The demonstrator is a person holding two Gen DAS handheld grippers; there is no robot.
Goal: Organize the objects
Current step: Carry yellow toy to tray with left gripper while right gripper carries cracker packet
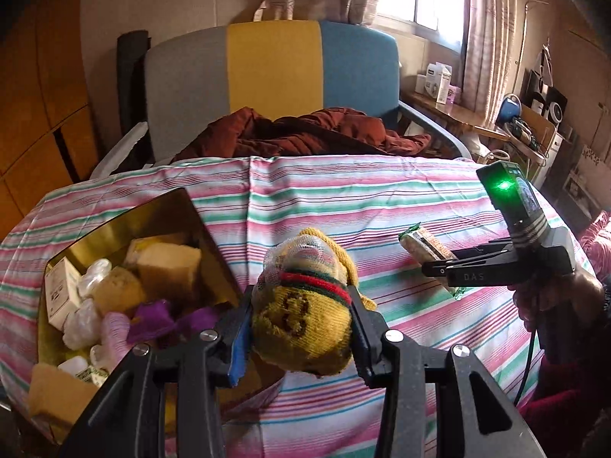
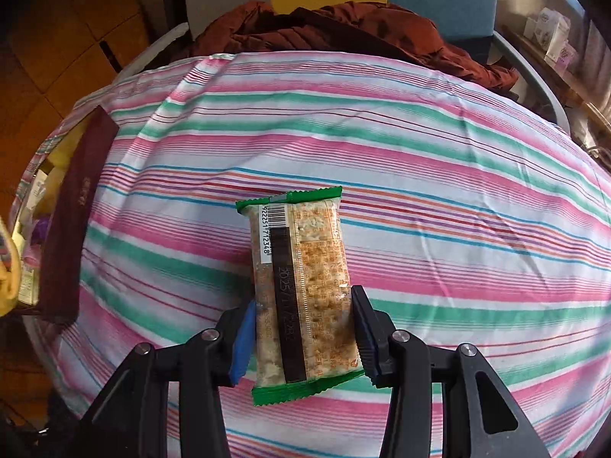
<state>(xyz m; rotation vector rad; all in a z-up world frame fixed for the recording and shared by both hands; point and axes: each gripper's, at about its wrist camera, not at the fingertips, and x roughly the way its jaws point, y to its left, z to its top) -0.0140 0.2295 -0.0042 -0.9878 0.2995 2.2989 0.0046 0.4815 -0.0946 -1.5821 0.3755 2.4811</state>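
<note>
The left gripper (image 1: 301, 328), clenched on a yellow knitted sock (image 1: 305, 324), hung just beside the gold box (image 1: 114, 225), nearer it than the right gripper (image 2: 301, 337), which gripped a snack bar (image 2: 301, 290) lengthwise farther off.

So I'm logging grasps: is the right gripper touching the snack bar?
Touching: the right wrist view shows the right gripper with both pads pressed against the snack bar.

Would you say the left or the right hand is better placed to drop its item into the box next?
Left, probably. The left gripper holds the yellow sock beside the open box; the right gripper, holding the snack bar, is farther away.
</note>
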